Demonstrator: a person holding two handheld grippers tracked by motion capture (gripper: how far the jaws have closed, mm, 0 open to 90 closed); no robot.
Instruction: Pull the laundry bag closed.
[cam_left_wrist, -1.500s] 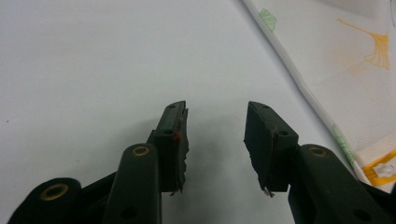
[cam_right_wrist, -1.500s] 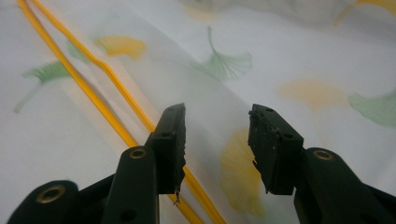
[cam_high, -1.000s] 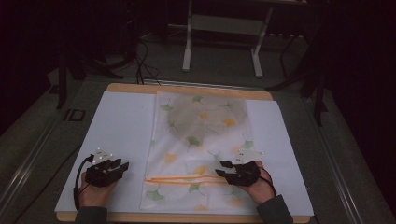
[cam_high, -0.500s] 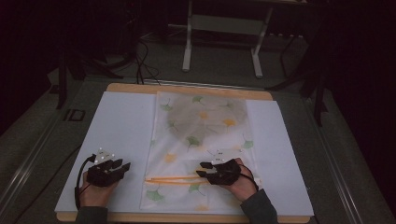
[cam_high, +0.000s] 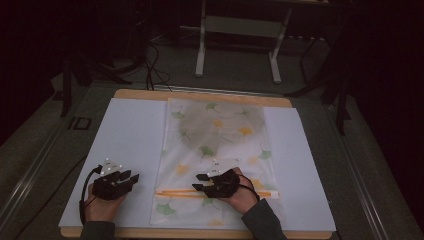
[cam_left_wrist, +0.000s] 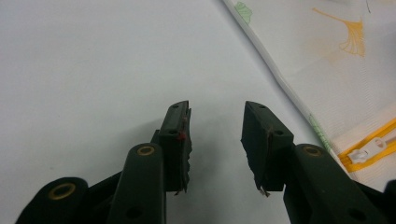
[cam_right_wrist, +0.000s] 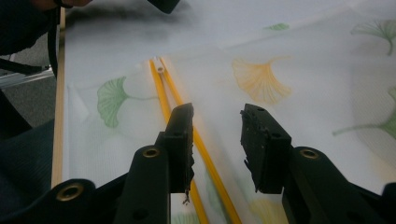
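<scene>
Pouch w/ yellow zip partly under right gripper, both grippers released, left gripper beside.

In the high view, the left tongs sit at lower left with jaws apart, nothing between them. The right tongs, lower centre, point leftward, jaws having just narrowed yet still parted.

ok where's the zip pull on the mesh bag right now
In the left gripper view the white zip pull lies at the far right, on the orange zipper along the mesh bag, right of the left gripper.
</scene>
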